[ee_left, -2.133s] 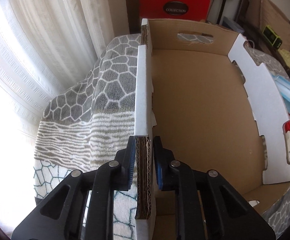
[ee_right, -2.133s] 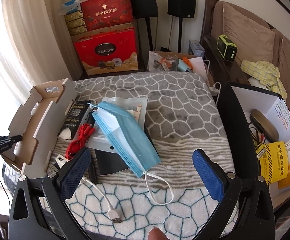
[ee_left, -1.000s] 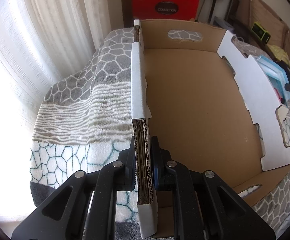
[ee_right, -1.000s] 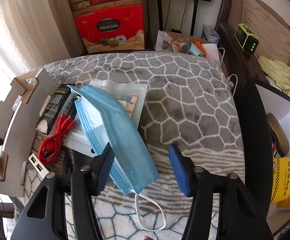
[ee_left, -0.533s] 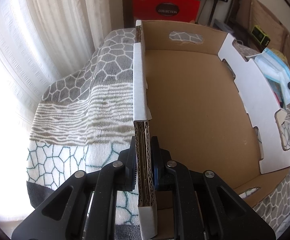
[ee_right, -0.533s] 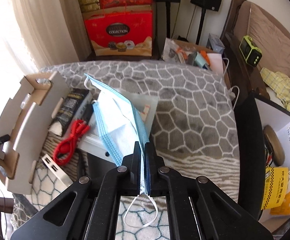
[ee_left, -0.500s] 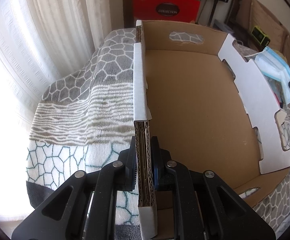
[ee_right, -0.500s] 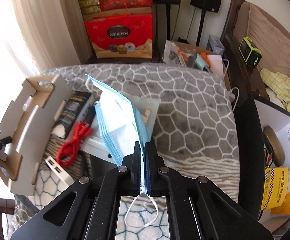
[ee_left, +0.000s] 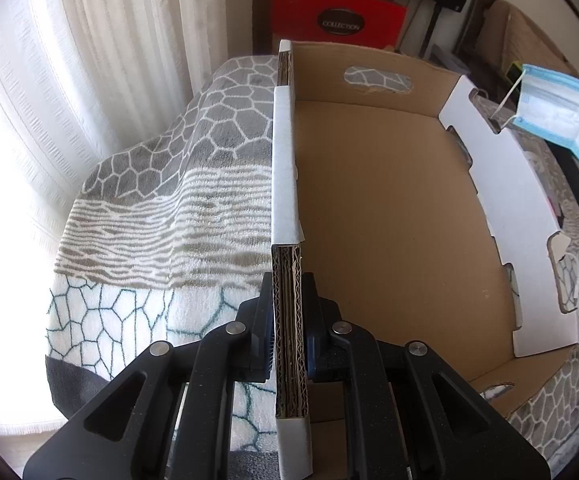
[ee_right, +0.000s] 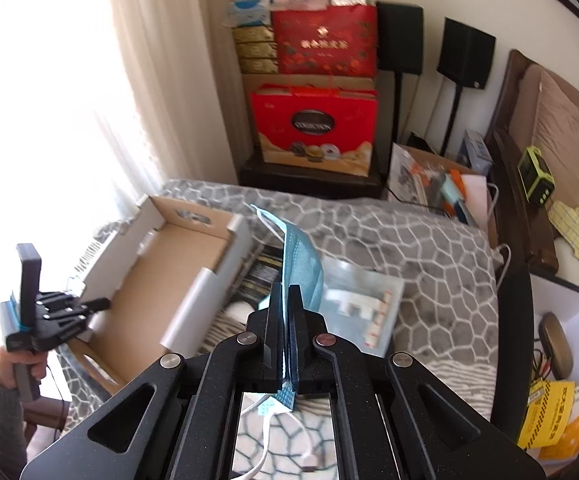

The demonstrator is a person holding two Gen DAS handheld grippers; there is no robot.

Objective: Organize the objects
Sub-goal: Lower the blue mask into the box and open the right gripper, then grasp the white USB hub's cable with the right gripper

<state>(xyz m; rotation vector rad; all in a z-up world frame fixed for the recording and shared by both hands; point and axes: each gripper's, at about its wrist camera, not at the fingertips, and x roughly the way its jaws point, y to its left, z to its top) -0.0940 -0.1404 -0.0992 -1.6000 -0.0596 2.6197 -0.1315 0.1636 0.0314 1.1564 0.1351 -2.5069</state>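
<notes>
Blue and soft, the face mask [ee_right: 302, 258] hung limp from the right gripper [ee_right: 288, 308], whose jaws were clamped on its lower edge; it was held in the air just beside the cardboard box [ee_right: 187, 258], above the clutter on the patterned blanket [ee_right: 417, 240]; the left gripper [ee_left: 289, 332] was clenched on the box's near wall; the box was empty. Judged by its droop, the mask was light and floppy, likely to swing; a pinch on the pleated body seemed safer than the thin ear loops.
</notes>
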